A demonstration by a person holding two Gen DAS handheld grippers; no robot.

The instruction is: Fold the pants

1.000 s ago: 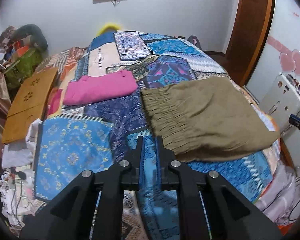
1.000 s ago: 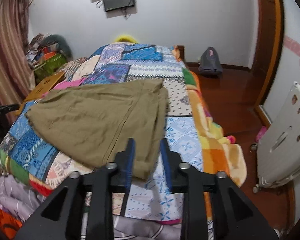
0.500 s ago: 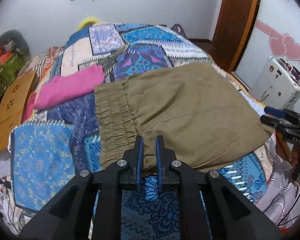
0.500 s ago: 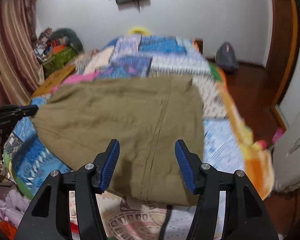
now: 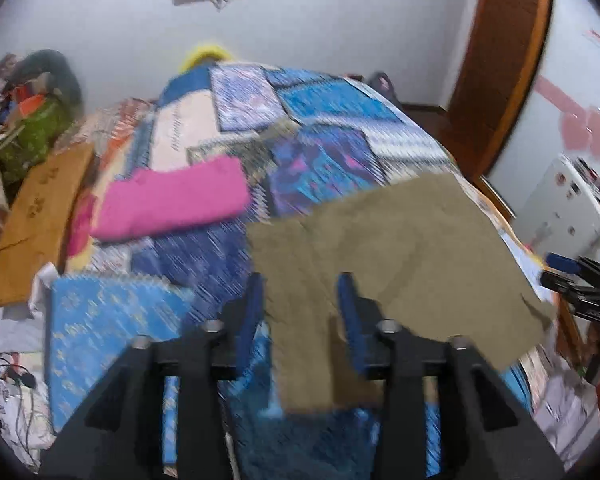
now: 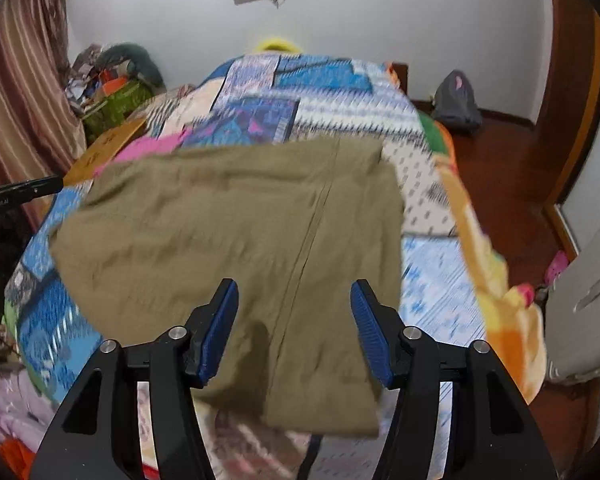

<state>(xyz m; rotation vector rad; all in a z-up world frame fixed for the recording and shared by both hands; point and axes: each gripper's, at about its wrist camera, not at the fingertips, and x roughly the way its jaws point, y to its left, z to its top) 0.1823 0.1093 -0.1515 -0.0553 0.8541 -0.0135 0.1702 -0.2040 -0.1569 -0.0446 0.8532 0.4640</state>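
Olive-green pants [image 5: 400,256] lie folded flat on the patchwork bedspread [image 5: 320,120], near its front right corner. My left gripper [image 5: 300,300] is open, its blue-padded fingers above the waistband end. The right gripper also shows at the right edge of the left wrist view [image 5: 580,284]. In the right wrist view the pants [image 6: 228,232] fill the middle, a seam running down them. My right gripper [image 6: 294,320] is wide open over the near edge of the pants, holding nothing. The left gripper's tip [image 6: 20,194] shows at the far left.
A folded pink garment [image 5: 172,200] lies on the bed behind the pants. A wooden board [image 5: 40,220] and clutter lie at the left. A white appliance [image 6: 580,300] stands right of the bed. A grey bag [image 6: 456,102] sits on the wooden floor.
Both grippers have opened; the left was shut half a second ago. The right has moved in over the pants' near edge. Both views are blurred by motion.
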